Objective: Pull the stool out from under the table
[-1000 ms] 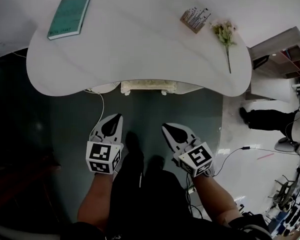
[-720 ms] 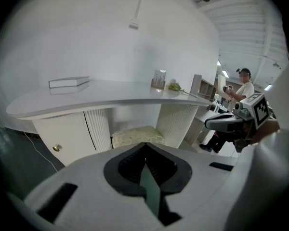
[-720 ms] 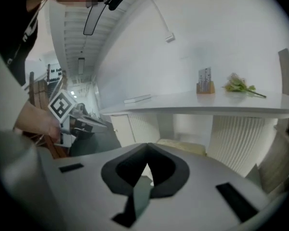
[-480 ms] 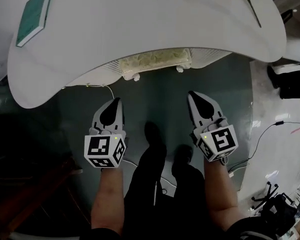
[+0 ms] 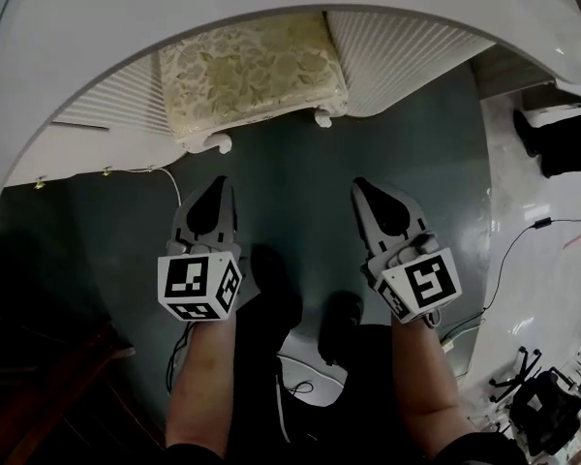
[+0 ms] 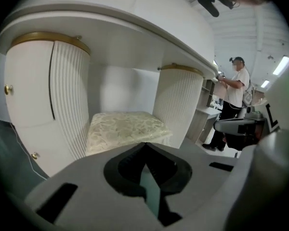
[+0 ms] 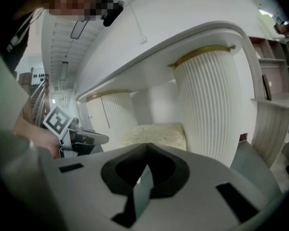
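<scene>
Dark teal floor [image 5: 300, 172] under a white table [image 5: 174, 8]. Stool [image 5: 252, 76], with a cream patterned cushion and white feet, is tucked in the kneehole between the table's fluted pedestals [image 5: 397, 46]. Left gripper [image 5: 220, 182] and right gripper [image 5: 360, 184] hang over the floor in front of it, side by side. Both are clear of the stool, jaws clamped together on nothing. White cable [image 5: 169, 177] lies on the floor near the left gripper. Person [image 6: 233, 93] stands in the background past the table's end.
</scene>
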Available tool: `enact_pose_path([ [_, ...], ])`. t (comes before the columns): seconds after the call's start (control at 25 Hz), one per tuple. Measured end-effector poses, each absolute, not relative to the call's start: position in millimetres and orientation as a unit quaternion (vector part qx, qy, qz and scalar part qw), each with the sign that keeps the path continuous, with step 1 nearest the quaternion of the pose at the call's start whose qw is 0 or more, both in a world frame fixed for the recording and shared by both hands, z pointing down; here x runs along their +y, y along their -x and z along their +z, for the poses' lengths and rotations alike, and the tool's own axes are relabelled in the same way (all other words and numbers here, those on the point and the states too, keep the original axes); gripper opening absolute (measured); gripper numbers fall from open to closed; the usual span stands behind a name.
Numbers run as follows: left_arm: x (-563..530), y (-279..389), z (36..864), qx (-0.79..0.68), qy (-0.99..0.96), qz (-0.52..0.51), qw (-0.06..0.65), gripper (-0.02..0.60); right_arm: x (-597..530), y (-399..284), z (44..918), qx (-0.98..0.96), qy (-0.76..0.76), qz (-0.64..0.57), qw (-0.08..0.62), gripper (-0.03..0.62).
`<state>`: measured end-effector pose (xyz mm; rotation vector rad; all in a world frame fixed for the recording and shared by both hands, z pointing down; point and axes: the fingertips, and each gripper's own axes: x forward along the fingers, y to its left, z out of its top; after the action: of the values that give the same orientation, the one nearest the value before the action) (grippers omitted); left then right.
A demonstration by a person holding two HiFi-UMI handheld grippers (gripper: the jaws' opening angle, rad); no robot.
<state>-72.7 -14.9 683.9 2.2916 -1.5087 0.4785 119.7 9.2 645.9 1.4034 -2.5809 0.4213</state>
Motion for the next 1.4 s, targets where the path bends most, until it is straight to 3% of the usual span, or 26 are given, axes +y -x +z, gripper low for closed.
enact_pose_path([
  [0.36,-46,101,759,-0.521,-0.813,0.232,0.118,0.008,-60,-140,735,-0.866,-0.483,0.103,0.078,0.012],
  [0.6,-55,127,785,-0.531,-0.805,0.236,0.122,0.009,-111,-142,745,-0.868,-0.485,0.061,0.092,0.066],
  [0.72,-60,135,787,-0.540,-0.801,0.222,0.132,0.009,-124,-131,760,-0.879,-0.458,0.058,0.123,0.130],
  [0.92,-66,146,774,-0.556,-0.796,0.209,0.114,0.009,-134,-129,775,-0.884,-0.443,0.045,0.139,0.163],
  [1.0,-67,154,778,-0.561,-0.791,0.215,0.116,0.043,-138,-134,782,-0.879,-0.451,0.042,0.145,0.155],
  [1.08,-67,160,789,-0.562,-0.785,0.231,0.119,0.076,-140,-139,789,-0.872,-0.460,0.047,0.162,0.215],
  [1.24,-69,170,809,-0.565,-0.775,0.256,0.117,0.137,-141,-139,809,-0.873,-0.444,0.079,0.185,0.267],
  [1.4,-77,182,826,-0.578,-0.765,0.238,0.156,0.192,-142,-132,821,-0.876,-0.440,0.085,0.178,0.255],
])
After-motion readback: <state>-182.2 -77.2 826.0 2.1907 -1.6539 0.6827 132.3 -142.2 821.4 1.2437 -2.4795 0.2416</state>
